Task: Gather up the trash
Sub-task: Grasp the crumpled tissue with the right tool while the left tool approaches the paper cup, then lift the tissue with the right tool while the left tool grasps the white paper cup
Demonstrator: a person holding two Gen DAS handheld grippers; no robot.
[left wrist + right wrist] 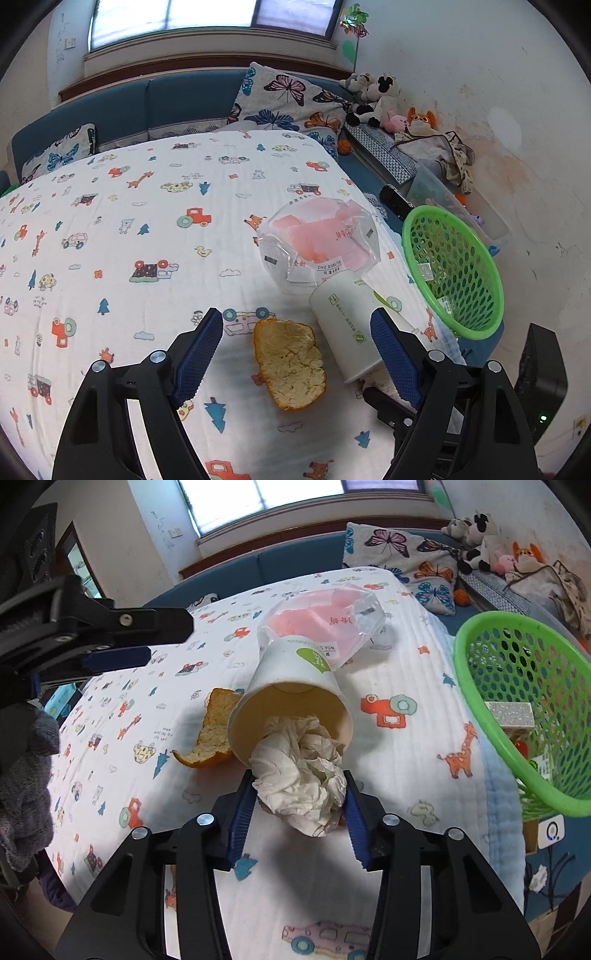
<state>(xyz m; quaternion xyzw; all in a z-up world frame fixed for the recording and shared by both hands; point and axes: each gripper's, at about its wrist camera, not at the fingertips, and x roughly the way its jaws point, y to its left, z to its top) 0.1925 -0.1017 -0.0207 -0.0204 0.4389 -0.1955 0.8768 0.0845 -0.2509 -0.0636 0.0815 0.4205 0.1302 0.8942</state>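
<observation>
Left tongs (pixel 297 354): spread over peel (pixel 289 364).
Right tongs (pixel 300 805): pinching tissue (pixel 300 771).
Cup (pixel 295 698): on its side, mouth toward right tongs.

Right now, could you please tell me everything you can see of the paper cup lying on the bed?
The paper cup is white with a green logo patch and printed text, tan inside. It lies on its side on the cartoon-print sheet, mouth toward the right gripper. Crumpled tissue spills from its mouth, pinched between that gripper's fingers. Its base rests against the clear plastic bag; the orange peel lies beside it.
</observation>
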